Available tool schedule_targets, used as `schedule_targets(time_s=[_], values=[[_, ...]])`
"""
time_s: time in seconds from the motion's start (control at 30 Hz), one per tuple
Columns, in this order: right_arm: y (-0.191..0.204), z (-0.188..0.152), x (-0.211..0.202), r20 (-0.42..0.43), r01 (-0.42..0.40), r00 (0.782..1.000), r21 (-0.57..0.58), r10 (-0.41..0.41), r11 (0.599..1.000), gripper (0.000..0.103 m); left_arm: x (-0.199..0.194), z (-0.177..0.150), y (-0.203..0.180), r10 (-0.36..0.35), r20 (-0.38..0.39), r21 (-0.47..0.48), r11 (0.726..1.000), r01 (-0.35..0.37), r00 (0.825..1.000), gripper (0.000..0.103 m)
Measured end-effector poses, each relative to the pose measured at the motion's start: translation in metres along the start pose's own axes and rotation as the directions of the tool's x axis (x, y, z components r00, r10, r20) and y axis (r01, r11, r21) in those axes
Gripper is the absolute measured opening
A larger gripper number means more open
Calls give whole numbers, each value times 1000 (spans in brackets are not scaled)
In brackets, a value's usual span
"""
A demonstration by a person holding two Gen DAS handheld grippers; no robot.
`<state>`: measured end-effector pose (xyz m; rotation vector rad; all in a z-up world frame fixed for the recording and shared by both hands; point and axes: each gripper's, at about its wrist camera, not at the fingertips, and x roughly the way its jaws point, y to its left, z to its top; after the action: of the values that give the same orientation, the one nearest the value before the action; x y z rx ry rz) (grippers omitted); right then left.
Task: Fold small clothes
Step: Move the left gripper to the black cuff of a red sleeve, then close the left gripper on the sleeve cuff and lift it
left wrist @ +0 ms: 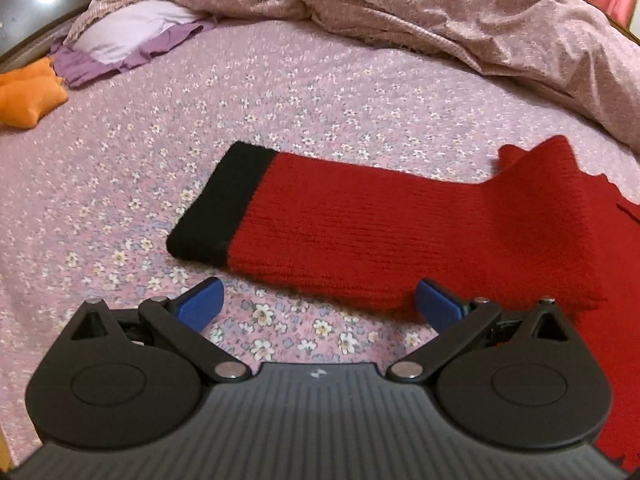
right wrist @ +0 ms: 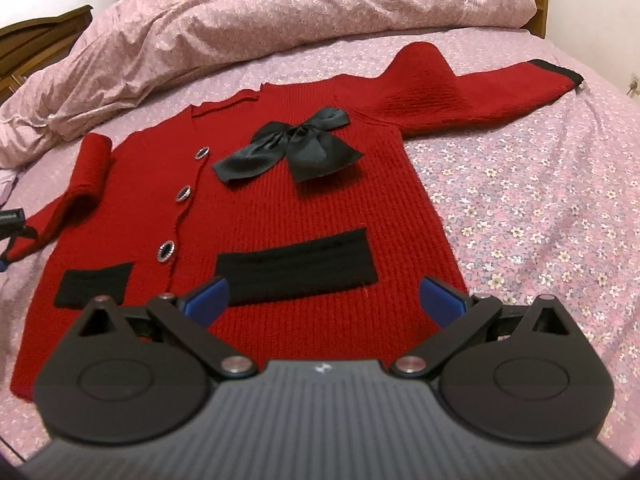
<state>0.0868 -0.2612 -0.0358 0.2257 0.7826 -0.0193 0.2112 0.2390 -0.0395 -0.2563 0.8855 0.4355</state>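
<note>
Lying flat: one red cardigan (right wrist: 304,200), three buttons (right wrist: 184,193), one bow (right wrist: 292,148).

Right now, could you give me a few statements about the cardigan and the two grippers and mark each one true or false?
1. The red cardigan lies flat on the floral bedsheet. True.
2. The left gripper is shut on the sleeve. False: its fingers stand apart and hold nothing; the sleeve lies just ahead.
3. A black bow sits on the cardigan's chest. True.
4. The sleeve cuff is white. False: it is black.
5. The right gripper is open, over the cardigan's lower edge. True.
6. The cardigan has already been folded in half. False: it lies spread open, its other sleeve stretched out sideways.
</note>
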Motion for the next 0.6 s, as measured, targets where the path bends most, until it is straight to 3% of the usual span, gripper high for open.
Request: schedule_targets(time_s=[0.17, 0.6], values=[[-2, 1, 2, -1, 7, 1000, -6, -7, 1000, 103, 16, 1, 3, 9, 0, -40, 999, -9, 1000, 103], [-1, -4, 11, -25, -18, 1000, 16, 18, 1000, 103, 33, 5, 2, -11, 94, -7, 1000, 11, 996, 103]])
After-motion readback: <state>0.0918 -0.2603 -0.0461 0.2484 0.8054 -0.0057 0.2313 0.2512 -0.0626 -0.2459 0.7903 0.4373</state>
